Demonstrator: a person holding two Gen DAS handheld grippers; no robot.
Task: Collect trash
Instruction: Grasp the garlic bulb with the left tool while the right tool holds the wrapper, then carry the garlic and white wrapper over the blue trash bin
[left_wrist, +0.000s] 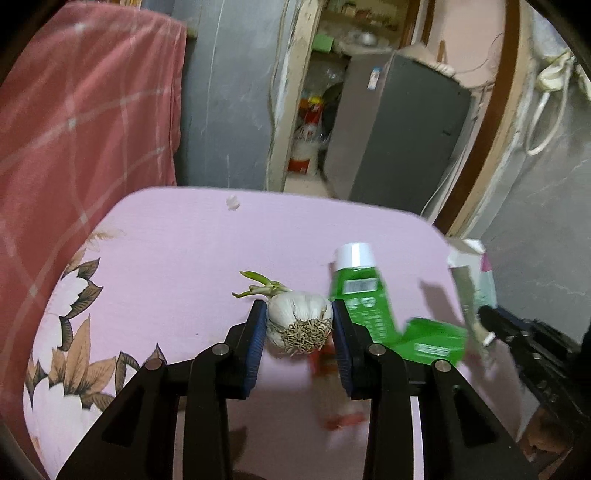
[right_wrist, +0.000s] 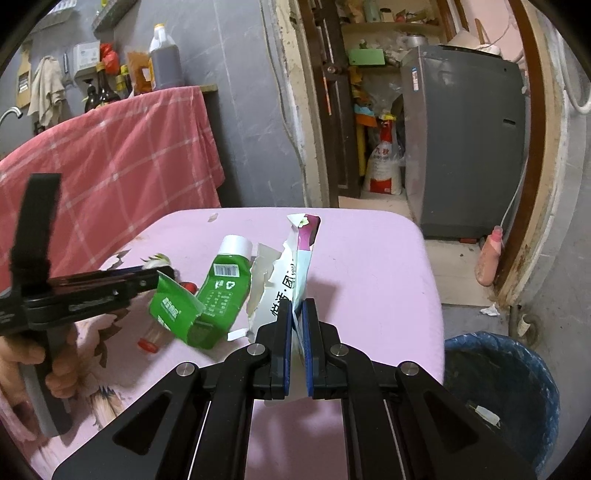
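While our left gripper (left_wrist: 299, 325) clamps a sprouting garlic bulb (left_wrist: 300, 317), our right gripper (right_wrist: 296, 317) pinches a torn carton (right_wrist: 299, 251). Bin (right_wrist: 517, 354) near right.

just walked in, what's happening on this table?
Trash pickup, with a person holding a gripper in each hand. The left gripper is shut on a sprouting garlic bulb. The right gripper is shut on a torn white carton, holding it upright over the pink table. A green pouch with a white cap and a small red-capped bottle lie on the table. A blue-lined bin stands on the floor beside the table.
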